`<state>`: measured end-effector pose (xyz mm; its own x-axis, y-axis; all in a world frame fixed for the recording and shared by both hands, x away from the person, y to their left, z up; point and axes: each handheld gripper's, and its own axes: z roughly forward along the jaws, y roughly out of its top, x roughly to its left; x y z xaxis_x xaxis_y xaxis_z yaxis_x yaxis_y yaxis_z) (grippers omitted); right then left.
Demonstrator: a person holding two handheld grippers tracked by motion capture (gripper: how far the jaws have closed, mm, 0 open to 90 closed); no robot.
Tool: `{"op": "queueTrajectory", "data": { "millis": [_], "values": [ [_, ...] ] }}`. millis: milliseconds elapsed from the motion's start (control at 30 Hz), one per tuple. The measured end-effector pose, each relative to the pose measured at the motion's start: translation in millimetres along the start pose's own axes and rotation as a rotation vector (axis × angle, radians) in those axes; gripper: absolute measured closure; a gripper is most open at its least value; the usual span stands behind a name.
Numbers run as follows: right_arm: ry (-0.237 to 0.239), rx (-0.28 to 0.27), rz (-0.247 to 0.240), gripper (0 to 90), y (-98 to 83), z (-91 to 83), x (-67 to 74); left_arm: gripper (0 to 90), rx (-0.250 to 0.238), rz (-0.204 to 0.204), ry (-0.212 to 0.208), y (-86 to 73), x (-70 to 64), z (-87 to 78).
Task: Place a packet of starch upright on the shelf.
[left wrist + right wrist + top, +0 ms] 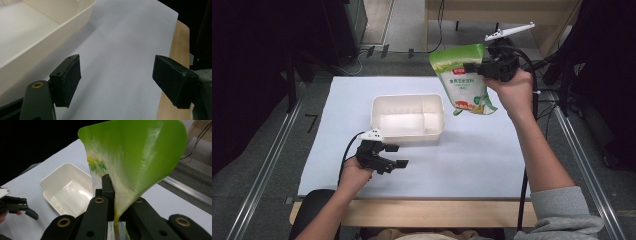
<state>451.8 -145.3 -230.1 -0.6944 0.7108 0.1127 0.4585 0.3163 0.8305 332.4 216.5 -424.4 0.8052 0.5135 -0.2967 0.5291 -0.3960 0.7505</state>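
Observation:
A green and white pouch (464, 82) hangs in the air over the table's back right, above and right of the tray. My right gripper (478, 68) is shut on its upper edge; in the right gripper view the pouch (135, 157) flares up from between the jaws. A cream two-compartment tray (408, 118) sits on the white sheet near the middle, with nothing in it. My left gripper (398, 156) rests low over the sheet just in front of the tray's left corner, open, with nothing between its pads (72, 77). The tray's wall (50, 40) lies at its upper left.
The white sheet (472, 160) covers most of the table. A wooden table edge (432, 212) runs along the front. Metal rails (579, 165) flank both sides. Black cables trail from each gripper.

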Motion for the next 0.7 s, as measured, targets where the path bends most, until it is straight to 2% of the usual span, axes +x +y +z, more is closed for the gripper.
{"op": "queueTrajectory", "data": {
  "millis": [200, 433, 700],
  "values": [
    [0.015, 0.002, -0.008, 90.0, 8.2, 6.9, 7.2, 23.5, -0.007, -0.001, -0.002, -0.2, 0.3, 0.0],
    [0.057, -0.006, -0.002, 90.0, 14.5, 18.2, 10.8, 23.5, -0.007, -0.001, -0.003, -0.2, 0.3, 0.0],
    [0.060, 0.023, -0.026, 90.0, 22.5, 35.3, 21.5, 23.5, -0.007, -0.002, -0.003, -0.2, 0.5, -0.1]
  ]
}}
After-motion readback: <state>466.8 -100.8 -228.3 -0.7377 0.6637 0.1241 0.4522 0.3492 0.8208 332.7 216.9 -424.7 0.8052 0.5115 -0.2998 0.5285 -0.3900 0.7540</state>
